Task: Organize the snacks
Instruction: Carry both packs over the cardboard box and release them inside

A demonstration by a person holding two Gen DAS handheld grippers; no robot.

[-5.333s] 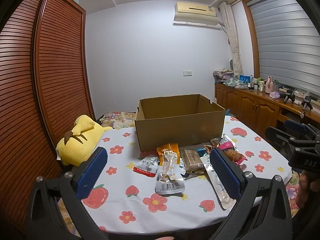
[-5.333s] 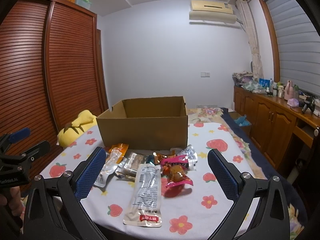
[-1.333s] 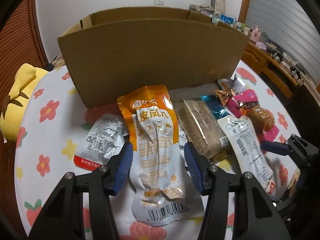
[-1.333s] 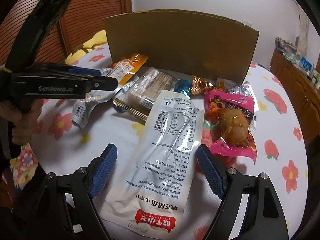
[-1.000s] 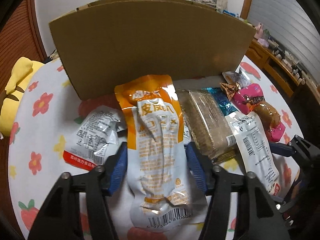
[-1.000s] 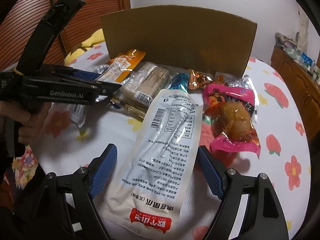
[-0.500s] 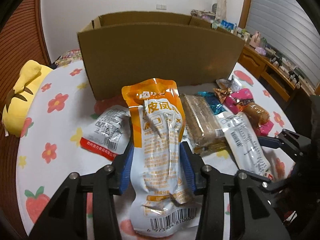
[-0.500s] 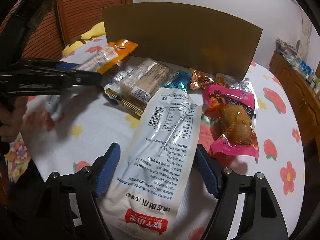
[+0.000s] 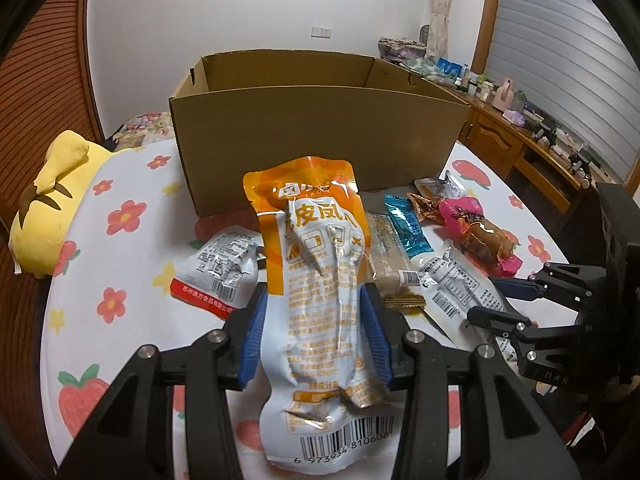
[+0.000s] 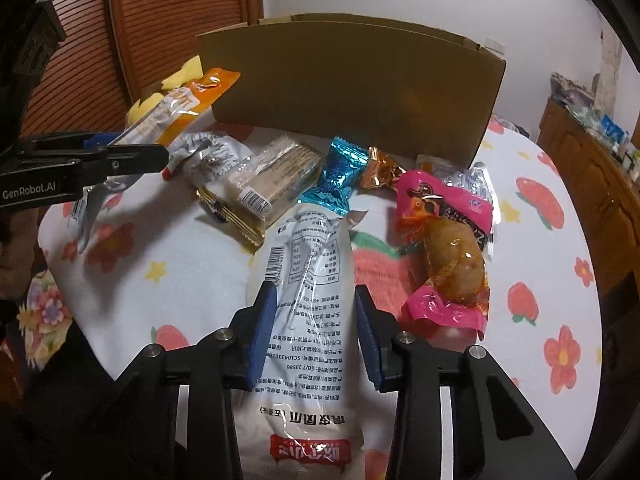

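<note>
floral cloth covers the tabletop (image 9: 120, 248); cardboard box (image 9: 320, 136) at frame centre, louvred doors (image 9: 60, 80) left. left hand-held gripper (image 9: 314, 332) clamps the orange pouch (image 9: 320, 280); right hand-held gripper (image 10: 316, 332), just closing, squeezes the white pouch (image 10: 308, 280).

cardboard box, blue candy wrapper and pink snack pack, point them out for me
cardboard box (image 9: 320, 136), left wrist view, front wall
blue candy wrapper (image 10: 338, 178), right wrist view, middle of foil
pink snack pack (image 10: 448, 252), right wrist view, clear window
</note>
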